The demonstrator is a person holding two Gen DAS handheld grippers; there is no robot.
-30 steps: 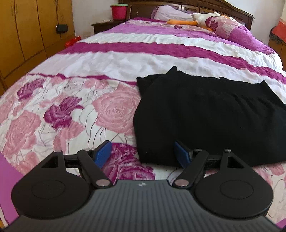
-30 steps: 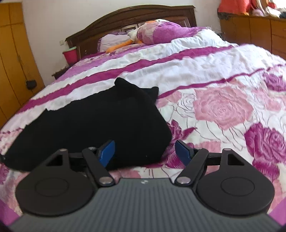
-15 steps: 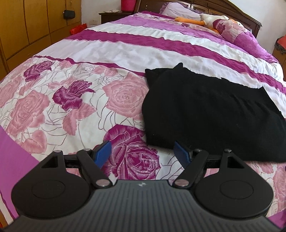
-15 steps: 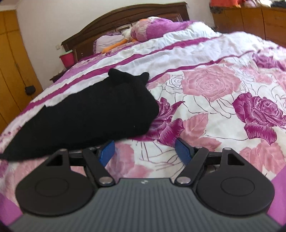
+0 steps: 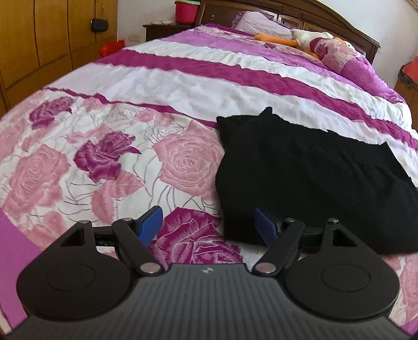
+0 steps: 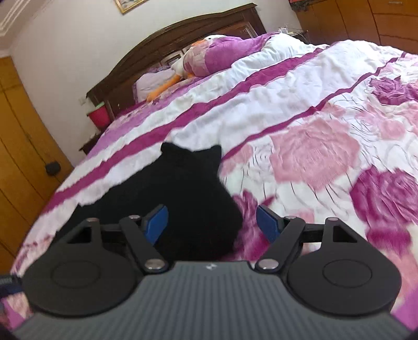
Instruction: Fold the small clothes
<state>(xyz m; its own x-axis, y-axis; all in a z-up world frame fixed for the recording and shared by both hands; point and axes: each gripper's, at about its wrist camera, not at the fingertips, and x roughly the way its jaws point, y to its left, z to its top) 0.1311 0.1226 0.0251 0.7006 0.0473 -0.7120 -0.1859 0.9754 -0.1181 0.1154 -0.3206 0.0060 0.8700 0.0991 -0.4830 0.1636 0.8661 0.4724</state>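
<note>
A black knitted garment (image 5: 300,172) lies folded flat on the bed. It also shows in the right wrist view (image 6: 183,198). My left gripper (image 5: 209,225) is open and empty, just in front of the garment's near left corner, its right blue finger (image 5: 265,227) against the near edge. My right gripper (image 6: 212,222) is open and empty over the garment's near right end, its left blue finger (image 6: 156,222) above the cloth.
The bed has a pink and purple rose bedspread (image 5: 104,157). A stuffed goose (image 5: 300,39) and pillows lie at the headboard (image 6: 183,34). A red bucket (image 5: 186,10) stands on a nightstand. Wooden wardrobes (image 5: 39,39) line the left wall.
Both grippers drew back from the garment half a second ago and have now come back close to it. The right gripper has tilted and shifted left over the garment's end.
</note>
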